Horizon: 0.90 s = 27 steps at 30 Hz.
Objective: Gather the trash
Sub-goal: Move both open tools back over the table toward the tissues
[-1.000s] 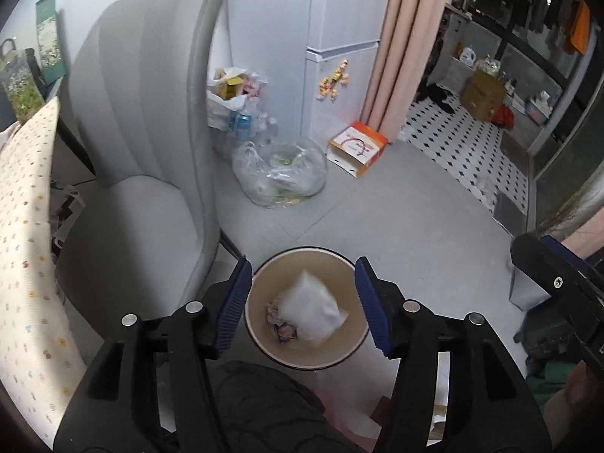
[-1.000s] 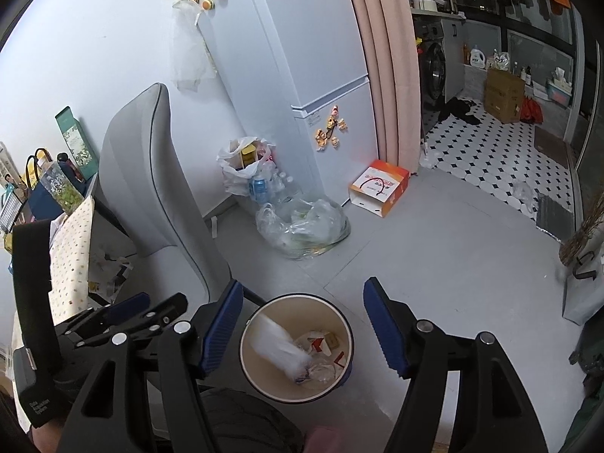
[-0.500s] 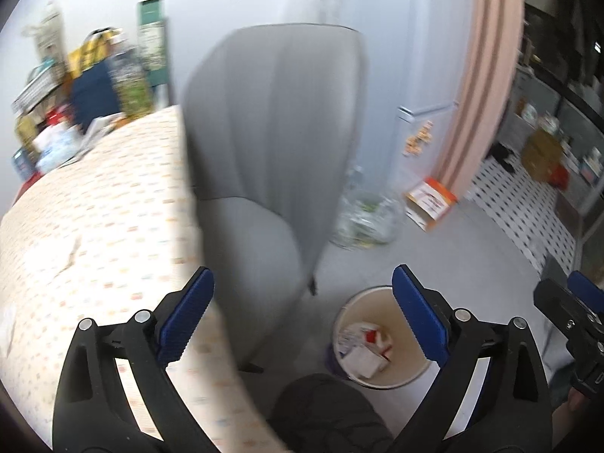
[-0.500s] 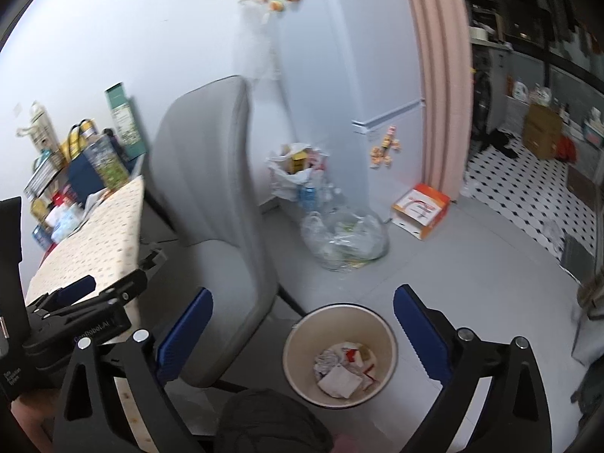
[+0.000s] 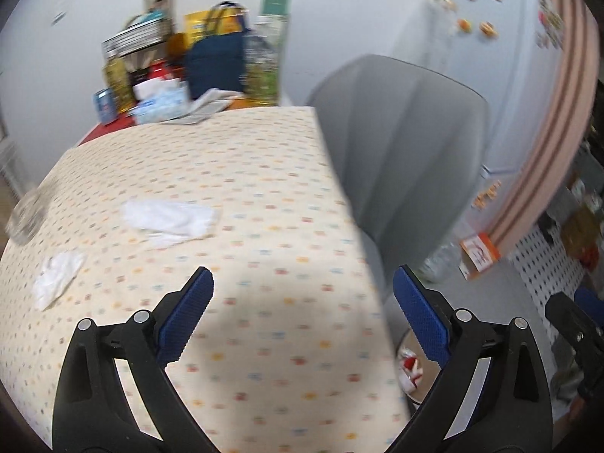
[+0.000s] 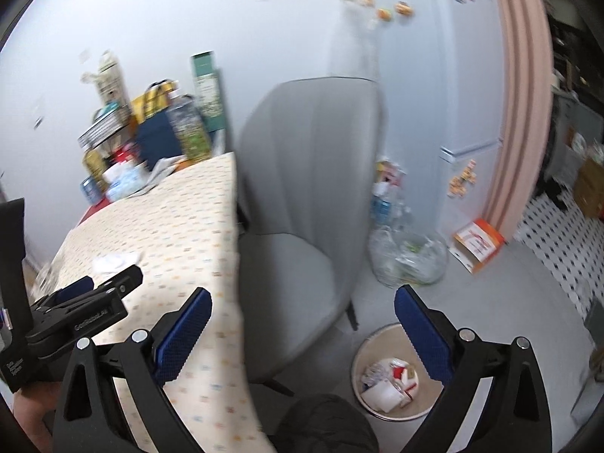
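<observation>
Left wrist view: left gripper spread wide, empty, over the patterned table; right gripper likewise spread, empty. Step, judged: between drops, seeking more trash. Crumpled tissue lies ahead; bin on floor beside chair. Both angled downward.

Raised lettering on the left claw body, seen from the right wrist, too blurred to spell out with confidence. Small white print lower on the same body, unreadable. Red marking on the orange-and-white box on the floor, illegible. Labels on the boxes and bottles at the bench's far end, blurred.
</observation>
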{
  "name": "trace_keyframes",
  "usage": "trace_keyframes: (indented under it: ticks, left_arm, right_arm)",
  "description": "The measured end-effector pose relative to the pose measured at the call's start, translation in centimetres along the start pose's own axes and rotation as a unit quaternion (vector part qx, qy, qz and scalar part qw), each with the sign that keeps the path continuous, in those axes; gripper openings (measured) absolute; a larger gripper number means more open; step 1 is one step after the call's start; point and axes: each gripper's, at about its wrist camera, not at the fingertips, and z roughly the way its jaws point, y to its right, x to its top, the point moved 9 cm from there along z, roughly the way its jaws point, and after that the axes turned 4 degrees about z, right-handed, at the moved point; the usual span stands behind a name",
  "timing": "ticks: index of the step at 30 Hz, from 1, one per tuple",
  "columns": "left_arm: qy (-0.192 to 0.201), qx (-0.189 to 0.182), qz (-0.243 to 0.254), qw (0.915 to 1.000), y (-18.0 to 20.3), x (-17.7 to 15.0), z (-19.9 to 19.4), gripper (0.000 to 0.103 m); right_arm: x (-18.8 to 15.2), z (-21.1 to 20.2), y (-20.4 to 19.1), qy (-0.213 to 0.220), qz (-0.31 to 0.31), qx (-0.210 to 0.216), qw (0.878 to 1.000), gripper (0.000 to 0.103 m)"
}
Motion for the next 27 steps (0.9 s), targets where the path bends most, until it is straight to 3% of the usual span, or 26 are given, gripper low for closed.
trace_keyframes:
  ticks: [14, 27]
  left_arm:
    - [0.014, 0.047, -0.083, 0.9954, -12.6, -1.1, -1.8, 0.095]
    - [0.007, 0.115, -0.152, 0.9816, -23.7, -4.0, -2.9, 0.095]
  right_arm:
    - [-0.8, 0.6, -12.5, -0.014, -0.08, 0.05, 0.995, 0.095]
    - [-2.8, 2.2, -21.7, -0.034, -0.144, 0.094, 0.985, 0.095]
